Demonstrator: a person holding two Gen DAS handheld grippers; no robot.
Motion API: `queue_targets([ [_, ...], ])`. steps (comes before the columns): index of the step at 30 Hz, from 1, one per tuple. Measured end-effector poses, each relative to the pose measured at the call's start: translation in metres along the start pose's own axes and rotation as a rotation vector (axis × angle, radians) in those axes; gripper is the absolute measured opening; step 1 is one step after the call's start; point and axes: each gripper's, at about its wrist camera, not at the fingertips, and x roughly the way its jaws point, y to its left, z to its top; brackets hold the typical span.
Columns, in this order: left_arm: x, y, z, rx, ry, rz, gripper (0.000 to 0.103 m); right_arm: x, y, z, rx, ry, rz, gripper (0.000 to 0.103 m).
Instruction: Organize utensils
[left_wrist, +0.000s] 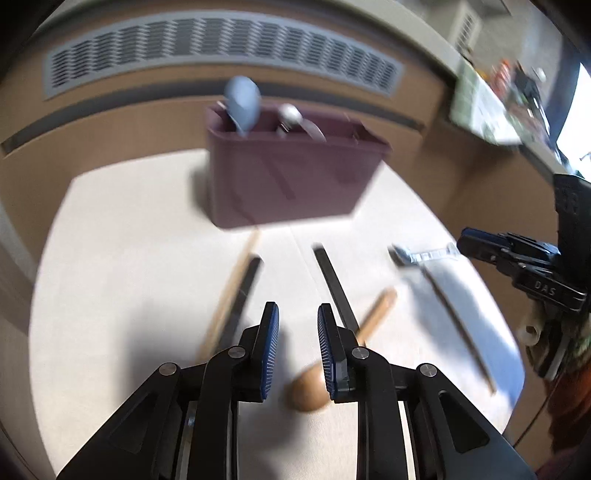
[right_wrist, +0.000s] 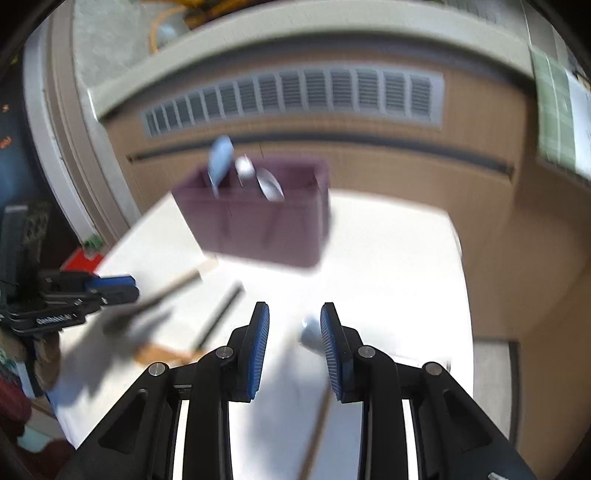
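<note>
Lengthwise, the wooden spoon (left_wrist: 345, 354) points bowl-first toward the camera.

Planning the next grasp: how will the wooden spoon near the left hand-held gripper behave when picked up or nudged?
The wooden spoon looks rigid, so it shouldn't flex. Its rounded bowl may let it rock or pivot if pushed. The smooth round handle might slip between the pads, and the heavier-looking bowl end could tip it downward.

Maroon caddy (left_wrist: 291, 184), pale-blue spoon (left_wrist: 242, 103)
</note>
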Motion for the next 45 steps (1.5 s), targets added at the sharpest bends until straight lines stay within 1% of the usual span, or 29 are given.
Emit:
queue_targets([
  [5,0.013,-0.017,-0.005,0.034,0.033,-0.029,0.024,0.018,-0.007,-0.052,0.045,0.127,-0.046,0.027],
  [7,0.016,-0.032,-0.001,0.097,0.038,-0.052,0.024,0.026,-0.005,-0.066,0.051,0.158,-0.081,0.027],
  [8,0.018,-0.041,-0.001,0.137,0.037,-0.061,0.026,0.028,-0.002,-0.07,0.041,0.151,-0.098,0.025],
  [9,0.019,-0.05,-0.001,0.183,0.035,-0.071,0.031,0.026,0.002,-0.073,0.017,0.126,-0.121,0.021],
  [10,0.023,-0.06,0.0,0.235,0.039,-0.084,0.035,0.025,0.007,-0.075,-0.011,0.118,-0.141,0.005],
  [11,0.027,-0.068,0.001,0.276,0.051,-0.091,0.039,0.023,0.011,-0.075,-0.017,0.106,-0.135,0.005],
  [13,0.039,-0.08,0.006,0.333,0.086,-0.083,0.04,0.017,0.011,-0.074,0.004,0.079,-0.106,0.005],
  [16,0.059,-0.092,0.011,0.394,0.133,-0.039,0.04,0.004,0.007,-0.071,0.044,0.035,-0.092,0.005],
  [19,0.075,-0.097,0.011,0.421,0.158,0.015,0.039,-0.008,-0.004,-0.072,0.115,0.001,-0.074,0.005],
  [20,0.081,-0.097,0.011,0.421,0.17,0.031,0.037,-0.012,-0.008,-0.074,0.137,-0.009,-0.074,0.005],
  [22,0.081,-0.097,0.009,0.412,0.151,0.046,0.027,-0.016,-0.014,-0.078,0.169,-0.018,-0.079,0.005],
  [23,0.082,-0.096,0.009,0.4,0.152,0.054,0.018,-0.018,-0.016,-0.08,0.183,-0.023,-0.079,0.005],
  [24,0.084,-0.097,0.009,0.385,0.159,0.059,0.017,-0.017,-0.017,-0.081,0.193,-0.026,-0.078,0.005],
  [29,0.081,-0.101,0.009,0.357,0.132,0.078,0.012,-0.015,-0.019,-0.08,0.219,-0.033,-0.053,0.005],
  [30,0.073,-0.1,0.01,0.333,0.112,0.074,0.012,-0.017,-0.019,-0.079,0.222,-0.038,-0.046,0.005],
  [31,0.058,-0.096,0.012,0.291,0.072,0.057,0.012,-0.02,-0.018,-0.075,0.227,-0.05,-0.033,0.005],
  [34,0.011,-0.079,0.02,0.143,-0.046,-0.004,0.012,-0.034,-0.015,-0.066,0.219,-0.099,-0.013,0.005],
  [37,-0.027,-0.061,0.024,0.044,-0.146,-0.01,0.012,-0.041,-0.01,-0.058,0.197,-0.122,-0.013,0.005],
  [40,-0.049,-0.049,0.028,0.009,-0.209,0.011,0.012,-0.041,-0.005,-0.051,0.19,-0.133,0.001,0.005],
  [45,-0.075,-0.042,0.034,-0.03,-0.267,0.015,0.012,-0.042,0.002,-0.038,0.182,-0.151,0.023,0.005],
])
